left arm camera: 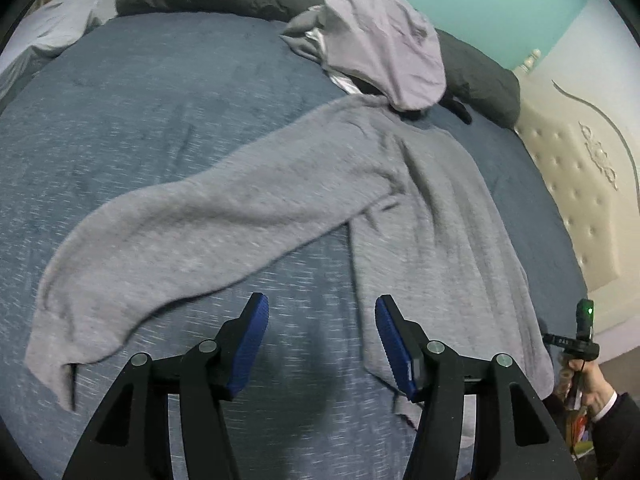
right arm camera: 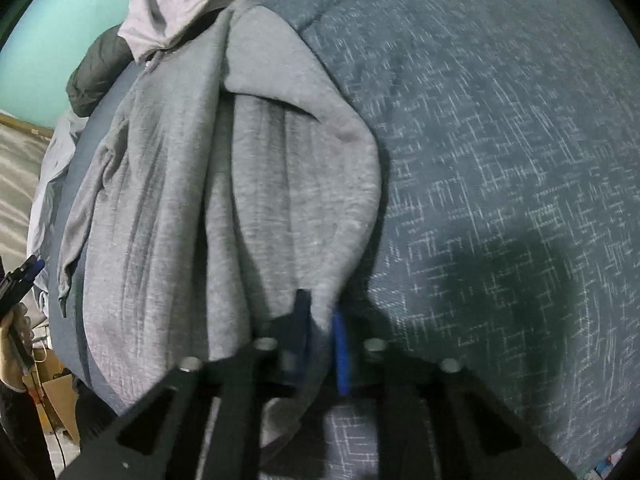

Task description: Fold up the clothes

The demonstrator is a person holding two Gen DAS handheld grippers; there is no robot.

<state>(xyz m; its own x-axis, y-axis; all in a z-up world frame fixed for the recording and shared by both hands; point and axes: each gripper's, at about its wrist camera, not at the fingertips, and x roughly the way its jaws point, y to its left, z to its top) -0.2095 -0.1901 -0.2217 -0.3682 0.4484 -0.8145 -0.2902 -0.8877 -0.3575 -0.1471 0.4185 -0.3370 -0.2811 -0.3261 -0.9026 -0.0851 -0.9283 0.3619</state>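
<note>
Lay spread on the blue bed cover [left arm camera: 132, 128]: grey sweatshirt [left arm camera: 432, 216], one sleeve [left arm camera: 168, 248] stretched sideways. Hovered wide apart and empty above it: left gripper [left arm camera: 322, 340]. Clamped tight on a sweatshirt edge: right gripper [right arm camera: 322, 340].

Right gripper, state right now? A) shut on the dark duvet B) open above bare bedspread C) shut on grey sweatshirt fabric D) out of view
C. In the right wrist view the right gripper has its blue pads closed with a fold of the grey sweatshirt pinched between them, while the left gripper is open above the blue bedspread.
</note>
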